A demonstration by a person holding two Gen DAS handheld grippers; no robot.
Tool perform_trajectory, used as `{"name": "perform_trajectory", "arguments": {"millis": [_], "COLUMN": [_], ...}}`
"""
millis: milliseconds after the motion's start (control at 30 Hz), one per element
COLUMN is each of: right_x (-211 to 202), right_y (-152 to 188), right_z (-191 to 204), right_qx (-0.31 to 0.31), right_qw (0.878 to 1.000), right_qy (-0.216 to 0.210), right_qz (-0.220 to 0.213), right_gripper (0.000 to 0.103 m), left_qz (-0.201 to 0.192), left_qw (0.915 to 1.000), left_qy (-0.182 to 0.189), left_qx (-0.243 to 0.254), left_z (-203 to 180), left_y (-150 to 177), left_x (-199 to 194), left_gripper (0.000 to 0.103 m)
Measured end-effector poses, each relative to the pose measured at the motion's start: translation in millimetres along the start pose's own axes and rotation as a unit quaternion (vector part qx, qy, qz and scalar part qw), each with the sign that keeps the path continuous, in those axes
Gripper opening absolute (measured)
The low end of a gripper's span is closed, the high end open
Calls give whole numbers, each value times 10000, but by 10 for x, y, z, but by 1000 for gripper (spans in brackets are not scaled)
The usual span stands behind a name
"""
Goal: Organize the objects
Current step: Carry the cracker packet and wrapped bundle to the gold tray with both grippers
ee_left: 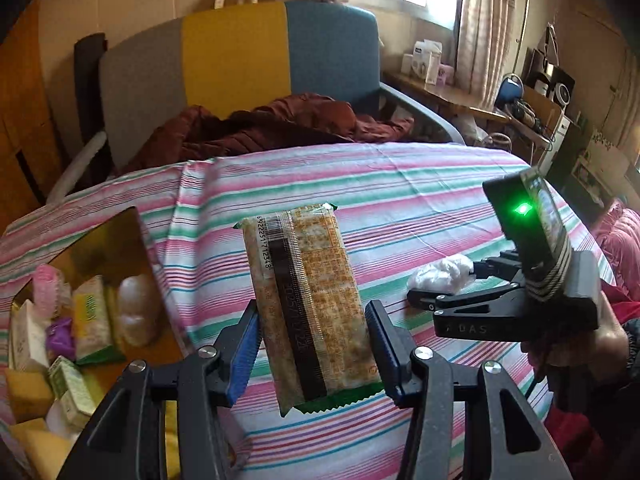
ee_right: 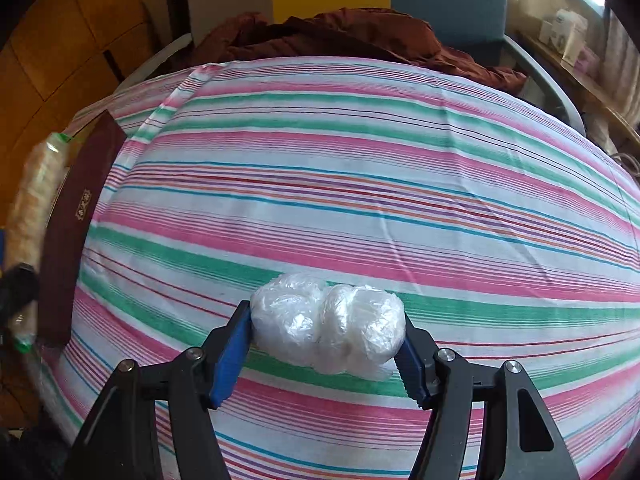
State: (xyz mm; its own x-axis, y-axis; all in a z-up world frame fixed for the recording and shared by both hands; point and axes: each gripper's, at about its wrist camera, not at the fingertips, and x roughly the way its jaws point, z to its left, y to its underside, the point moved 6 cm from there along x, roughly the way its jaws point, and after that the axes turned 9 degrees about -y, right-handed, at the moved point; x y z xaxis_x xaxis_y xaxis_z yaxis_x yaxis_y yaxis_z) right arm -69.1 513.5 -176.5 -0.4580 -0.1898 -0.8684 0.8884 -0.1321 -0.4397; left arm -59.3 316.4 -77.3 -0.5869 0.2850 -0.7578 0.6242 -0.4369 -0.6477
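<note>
Currently a snack packet [ee_left: 310, 308] is clamped between the blue pads of the left gripper [ee_left: 310, 354], jaws roughly half open, closed onto the packet's long sides. The packet is held up off the striped cloth [ee_left: 400, 200], back face toward the camera. A barcode strip runs along its left edge; digits read approximately 692225 1712348. A dark seam strip down the middle carries stamped figures that are not clearly readable. Dense small print in orange is seen on the rest of the wrapper, too fine to make out. Green crimped ends are visible top and bottom.

A white plastic-wrapped bundle [ee_right: 328, 330] is gripped by the right gripper [ee_right: 328, 354], jaws about half open, blue pads pressed on both ends of it. The bundle is held just over the cloth; contact with the cloth cannot be told. No writing is visible on it.

On the right gripper's body, as seen from the left wrist view, the letters "DAS" are partly legible, and a green light is lit on its top unit.

A gold-lined box [ee_left: 100, 248] of small packets is seen at the left edge of the cloth; green-and-white wrappers are inside, text unreadable. Its dark red outer wall carries a gold emblem.
</note>
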Motion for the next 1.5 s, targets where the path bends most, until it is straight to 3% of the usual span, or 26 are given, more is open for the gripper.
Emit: {"name": "perform_trajectory", "arguments": {"millis": [400, 667, 900, 1133, 1300, 1500], "right_x": [51, 6, -327, -435, -273, -83], "right_y": [20, -30, -269, -448, -478, -520], "right_z": [339, 596, 1228, 2187, 2656, 2837], "right_qx": [-189, -174, -451, -933, -1095, -969], "right_qw": [9994, 9991, 9938, 9813, 9781, 9801], "right_qy": [-293, -397, -873, -1466, -1618, -1610], "right_qz": [43, -19, -519, -827, -719, -643], "right_gripper": [65, 64, 64, 64, 64, 64], "left_qz": [-87, -166, -276, -388, -395, -312], "left_qw": [9991, 9931, 9787, 9632, 9585, 9592], "left_qy": [-138, -395, -758, -867, -717, -374], "left_qx": [-380, -1096, -1887, -2514, -2729, -2786], "left_z": [462, 1183, 1983, 2564, 2731, 2667], "left_y": [142, 308, 541, 835, 982, 945], "left_x": [-290, -508, -774, -992, -1017, -895], "left_gripper": [52, 52, 52, 52, 52, 52]}}
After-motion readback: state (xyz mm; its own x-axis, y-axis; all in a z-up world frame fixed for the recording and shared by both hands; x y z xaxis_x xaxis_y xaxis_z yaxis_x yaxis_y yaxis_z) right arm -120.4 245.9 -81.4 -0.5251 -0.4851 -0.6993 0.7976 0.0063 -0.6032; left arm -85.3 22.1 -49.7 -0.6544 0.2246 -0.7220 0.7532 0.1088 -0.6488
